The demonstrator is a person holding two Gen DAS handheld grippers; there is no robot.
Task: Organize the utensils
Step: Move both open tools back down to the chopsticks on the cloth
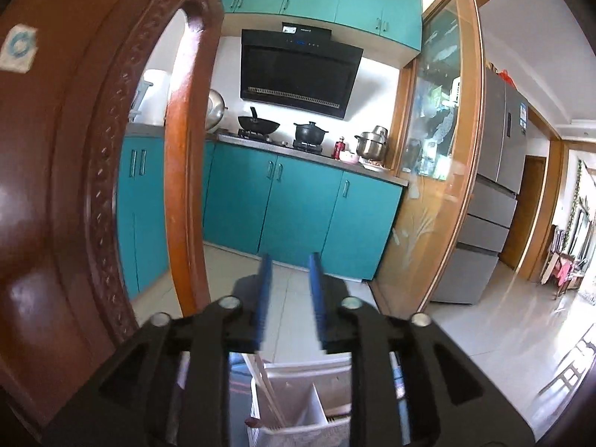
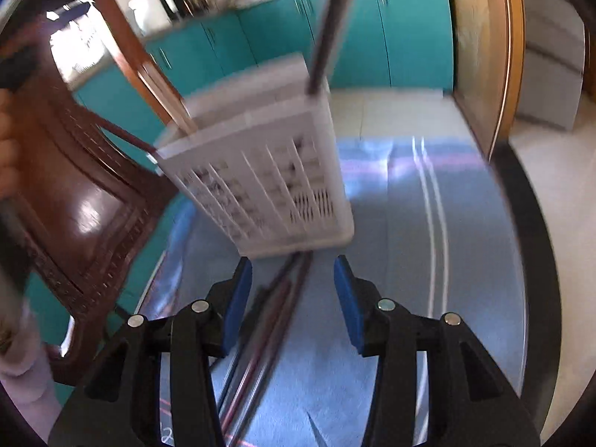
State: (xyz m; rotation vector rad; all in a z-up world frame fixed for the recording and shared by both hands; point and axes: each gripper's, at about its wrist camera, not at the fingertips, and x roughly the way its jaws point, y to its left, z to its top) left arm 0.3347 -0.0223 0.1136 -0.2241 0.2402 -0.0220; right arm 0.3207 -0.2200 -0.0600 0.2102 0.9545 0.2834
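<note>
The left gripper points almost level into the kitchen. Its two blue pads stand a little apart, and nothing is between them; only the floor tiles and the teal cabinets show in the gap. Under this gripper, at the bottom centre of its view, I see the open top of the white utensil basket, with some pale chopsticks leaning in its left compartment. A carved wooden chair back fills the left side of that view.

The right gripper points down at the table, which has a blue shiny cover. Its jaws are apart and they hold nothing. Dark sticks, perhaps chopsticks, lie on the cover in the lower centre of this view; their far ends reach into the gap between the pads, nearer to the left one, but the picture is blurred and I cannot tell if a pad touches them. The white utensil basket stands on the table just beyond the fingertips, in the middle of the frame. One dark stick stands up from its right corner toward the top of the frame, and paler ones lean out at its left corner. A person's hand shows at the left edge of this view.
</note>
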